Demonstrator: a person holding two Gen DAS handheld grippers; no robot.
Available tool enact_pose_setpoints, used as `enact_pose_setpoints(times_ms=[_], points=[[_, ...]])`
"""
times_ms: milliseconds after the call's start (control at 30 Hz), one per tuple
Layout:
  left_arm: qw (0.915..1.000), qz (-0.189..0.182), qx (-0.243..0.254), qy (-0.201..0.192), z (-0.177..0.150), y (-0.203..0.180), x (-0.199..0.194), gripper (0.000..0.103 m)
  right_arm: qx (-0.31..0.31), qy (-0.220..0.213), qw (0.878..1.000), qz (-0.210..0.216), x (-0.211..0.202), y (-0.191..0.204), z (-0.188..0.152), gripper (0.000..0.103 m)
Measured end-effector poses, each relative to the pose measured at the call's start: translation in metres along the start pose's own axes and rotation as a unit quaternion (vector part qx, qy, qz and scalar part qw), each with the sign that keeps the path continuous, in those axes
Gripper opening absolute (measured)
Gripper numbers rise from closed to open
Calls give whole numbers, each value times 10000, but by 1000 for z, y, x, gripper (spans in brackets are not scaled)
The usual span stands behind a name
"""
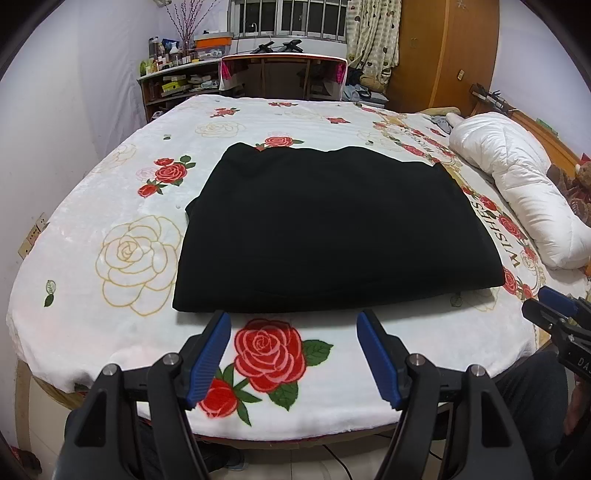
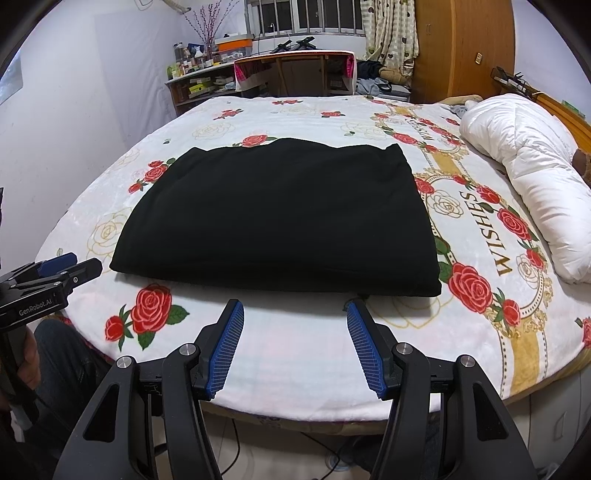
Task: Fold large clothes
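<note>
- At the bottom of the left wrist view, the left gripper [image 1: 293,321] stands with its jaws wide apart. Nothing is between its blue pads [image 1: 208,362], only the bed cover under them.
- At the bottom of the right wrist view, the right gripper [image 2: 294,308] also has its jaws apart, a little narrower than the left one, and it holds nothing. Its blue pads [image 2: 226,350] hang over the near edge of the bed.
- Each gripper is seen from the side in the other view: the right one at the right edge of the left wrist view, the left one at the left edge of the right wrist view. Both are apart from the cloth.
- Below the bed edge, at the lower corners of both views, the dark trousers of the person show.
- The floral blanket [image 1: 92,325] covers the bed, white with red roses and pale gold-outlined roses.
- The black garment [image 1: 332,229] lies folded in a flat rectangle at the middle of both views, just beyond the fingertips and not touching them. Its near edge is straight and its far edge is a little wavy.
- At the right of both views a white duvet [image 2: 532,173] lies bunched up, well apart from the garment.
- At the top of the frames, beyond the bed, stand a desk [image 1: 284,62], a cluttered shelf [image 1: 173,77], a barred window with a patterned curtain [image 2: 391,29], and a wooden wardrobe [image 1: 443,51].
</note>
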State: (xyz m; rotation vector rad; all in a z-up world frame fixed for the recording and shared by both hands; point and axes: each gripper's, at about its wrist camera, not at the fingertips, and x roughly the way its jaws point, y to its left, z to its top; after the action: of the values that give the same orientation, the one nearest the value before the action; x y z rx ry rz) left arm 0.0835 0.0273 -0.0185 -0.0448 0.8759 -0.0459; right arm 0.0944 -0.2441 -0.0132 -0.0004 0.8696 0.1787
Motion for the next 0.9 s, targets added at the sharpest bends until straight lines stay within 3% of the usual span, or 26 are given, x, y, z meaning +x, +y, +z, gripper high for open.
enact_pose_setpoints(times_ms=[900], points=[[9998, 95, 99, -115, 0, -7, -6, 73, -11, -8, 10000, -22, -3, 2, 1, 59]])
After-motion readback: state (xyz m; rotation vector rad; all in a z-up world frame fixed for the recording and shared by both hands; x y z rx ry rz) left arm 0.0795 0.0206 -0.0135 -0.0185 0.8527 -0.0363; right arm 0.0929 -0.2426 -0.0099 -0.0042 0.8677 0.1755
